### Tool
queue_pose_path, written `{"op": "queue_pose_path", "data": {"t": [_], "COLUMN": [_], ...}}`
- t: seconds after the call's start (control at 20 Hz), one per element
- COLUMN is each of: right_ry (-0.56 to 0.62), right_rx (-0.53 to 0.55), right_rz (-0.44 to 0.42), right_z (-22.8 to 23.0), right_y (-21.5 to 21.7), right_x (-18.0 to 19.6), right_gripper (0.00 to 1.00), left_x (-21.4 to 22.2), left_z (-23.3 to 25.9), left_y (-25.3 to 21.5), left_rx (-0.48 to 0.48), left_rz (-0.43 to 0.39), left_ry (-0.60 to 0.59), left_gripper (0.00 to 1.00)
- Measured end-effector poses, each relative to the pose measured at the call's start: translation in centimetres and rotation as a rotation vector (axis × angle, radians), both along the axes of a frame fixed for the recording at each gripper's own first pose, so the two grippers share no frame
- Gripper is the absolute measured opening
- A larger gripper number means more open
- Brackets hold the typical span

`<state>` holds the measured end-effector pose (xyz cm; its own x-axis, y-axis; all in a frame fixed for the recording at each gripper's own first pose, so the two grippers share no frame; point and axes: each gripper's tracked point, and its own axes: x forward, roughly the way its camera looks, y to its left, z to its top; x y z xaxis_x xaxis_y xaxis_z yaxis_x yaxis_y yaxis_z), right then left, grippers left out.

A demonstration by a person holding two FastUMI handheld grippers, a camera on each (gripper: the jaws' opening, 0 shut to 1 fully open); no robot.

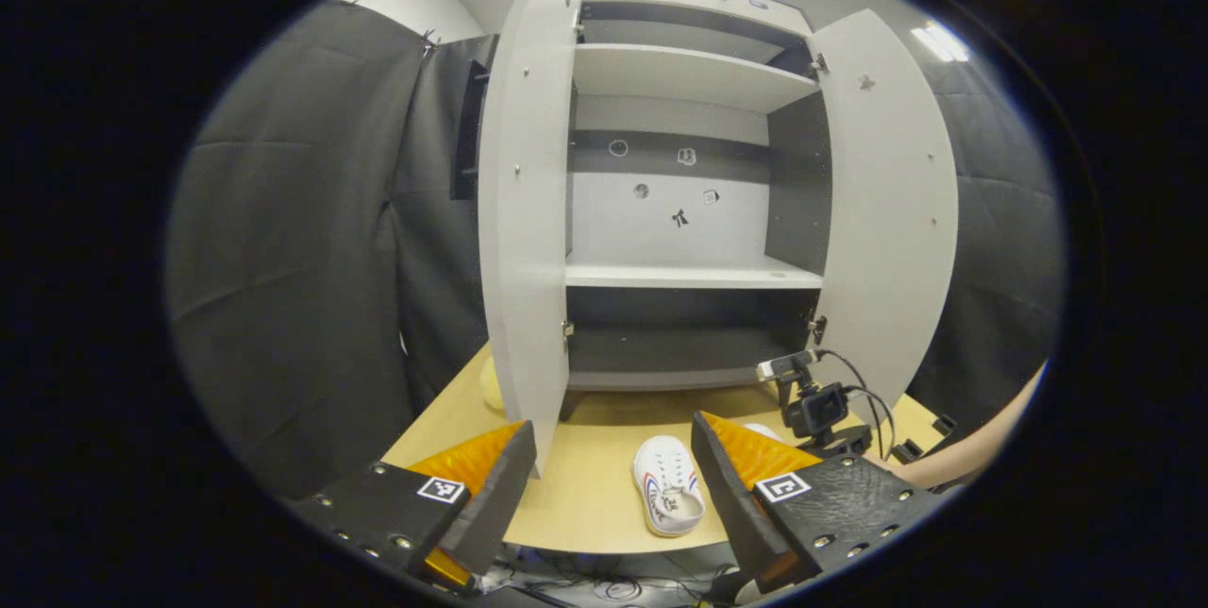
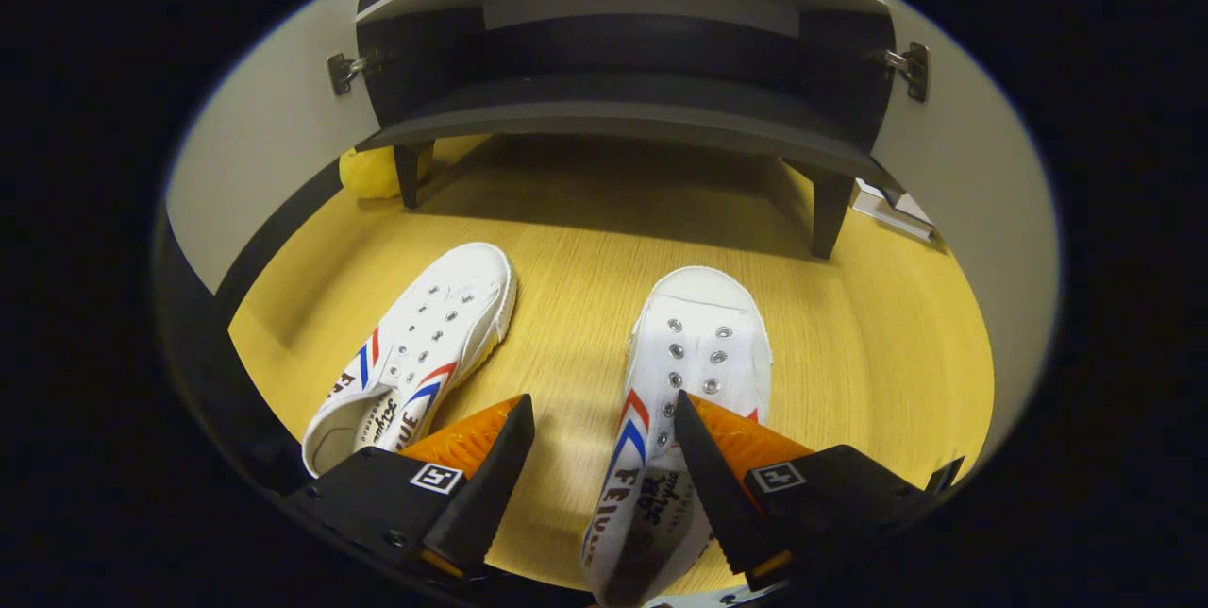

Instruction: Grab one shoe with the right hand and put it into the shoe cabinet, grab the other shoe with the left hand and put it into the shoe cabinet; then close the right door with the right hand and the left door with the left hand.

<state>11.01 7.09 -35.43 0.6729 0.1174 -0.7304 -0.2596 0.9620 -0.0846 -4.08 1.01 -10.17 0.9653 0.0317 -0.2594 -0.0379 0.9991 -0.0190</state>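
In the left gripper view I saw the shoe cabinet (image 1: 679, 211) at centre frame, left door (image 1: 524, 211) and right door (image 1: 892, 202) both swung out. It stood on the wooden table (image 1: 585, 485). In the right gripper view, two white shoes lay on the table below the cabinet: the left shoe (image 2: 415, 353) at lower left, long axis tilted, toe toward upper right; the right shoe (image 2: 675, 400) at lower centre, toe up-frame. My right gripper (image 2: 604, 419) was spread wide over its heel, not gripping. My left gripper (image 1: 613, 443) was spread wide, holding nothing.
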Motion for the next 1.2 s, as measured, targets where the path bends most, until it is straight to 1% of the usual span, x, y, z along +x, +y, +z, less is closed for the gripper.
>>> {"op": "queue_pose_path", "data": {"t": [0.05, 0.1, 0.15, 0.2, 0.25, 0.3, 0.35, 0.4, 0.45, 0.5, 0.6, 0.65, 0.7, 0.75, 0.85, 0.9, 0.95, 1.0, 1.1, 1.2], "right_ry": [-0.015, -0.018, -0.043, -0.062, -0.078, -0.073, -0.081, -0.071, -0.066, -0.048, -0.029, -0.025, -0.015, -0.009, -0.017, -0.017, -0.013, -0.013, -0.032, -0.058], "right_rx": [-0.040, -0.081, -0.137, -0.212, -0.249, -0.273, -0.310, -0.301, -0.285, -0.266, -0.215, -0.196, -0.185, -0.176, -0.138, -0.098, -0.052, -0.020, 0.011, 0.022], "right_rz": [0.003, 0.009, 0.012, 0.010, 0.018, 0.022, 0.019, 0.002, -0.007, -0.012, -0.012, -0.006, 0.008, 0.014, -0.007, -0.027, -0.054, -0.073, -0.092, -0.087], "right_z": [-0.3, -0.2, -0.4, -0.6, -0.4, -0.6, 0.3, -0.3, -0.8, -0.5, 0.6, 0.1, 0.2, 0.2, 1.5, 2.2, 2.7, 3.2, 4.7, 6.5], "right_y": [-0.3, -0.3, -0.8, -1.7, -1.9, -1.8, -2.1, -2.0, -2.3, -2.2, -2.2, -2.4, -2.5, -2.6, -3.0, -3.0, -3.0, -3.1, -3.6, -3.9], "right_x": [0.4, 0.0, 0.3, 0.4, 0.6, 0.5, 0.1, 0.4, 1.0, 0.5, -0.7, -0.4, -0.6, -0.8, -1.5, -2.3, -3.1, -4.0, -5.4, -6.8], "right_gripper": [0.95, 0.90, 0.84, 0.77, 0.53, 0.44, 0.43, 0.44, 0.24, 0.27, 0.11, 0.05, 0.01, 0.05, 0.05, 0.04, 0.04, 0.05, 0.05, 0.05], "left_x": [0.0, -0.1, -0.2, -0.3, -0.5, -0.6, -0.8, -0.9, -1.1, -1.2, -1.2, -1.3, -1.4, -1.3, -1.2, -1.2, -1.0, -0.8, -0.5, 0.0], "left_z": [-0.2, -0.1, -0.1, -0.2, -0.2, -0.2, -0.2, -0.2, -0.4, -0.4, -0.5, -0.5, -0.4, -0.6, -0.6, -0.6, -0.7, -0.7, -0.9, -1.0], "left_y": [0.0, 0.0, 0.0, 0.0, -0.1, -0.1, -0.2, -0.2, -0.2, -0.2, 0.1, 0.2, 0.2, 0.4, 0.3, 0.2, 0.1, 0.0, -0.4, -0.9], "left_rx": [-0.007, -0.010, -0.009, -0.006, -0.002, 0.000, 0.003, 0.002, 0.000, -0.003, -0.009, -0.008, -0.003, 0.001, 0.000, -0.001, -0.002, -0.002, -0.001, -0.001], "left_rz": [0.000, -0.001, 0.000, 0.000, -0.002, -0.005, -0.006, -0.008, -0.009, -0.009, -0.007, -0.005, -0.004, -0.003, -0.009, -0.012, -0.017, -0.023, -0.039, -0.060], "left_ry": [0.002, 0.001, 0.001, 0.002, 0.001, -0.001, 0.000, 0.003, 0.005, 0.007, 0.008, 0.008, 0.007, 0.006, 0.001, 0.000, -0.001, -0.001, -0.001, 0.001], "left_gripper": [0.95, 0.95, 0.95, 0.95, 0.95, 0.95, 0.95, 0.94, 0.94, 0.95, 0.95, 1.00, 1.00, 1.00, 1.00, 0.95, 1.00, 0.95, 0.95, 0.95]}}
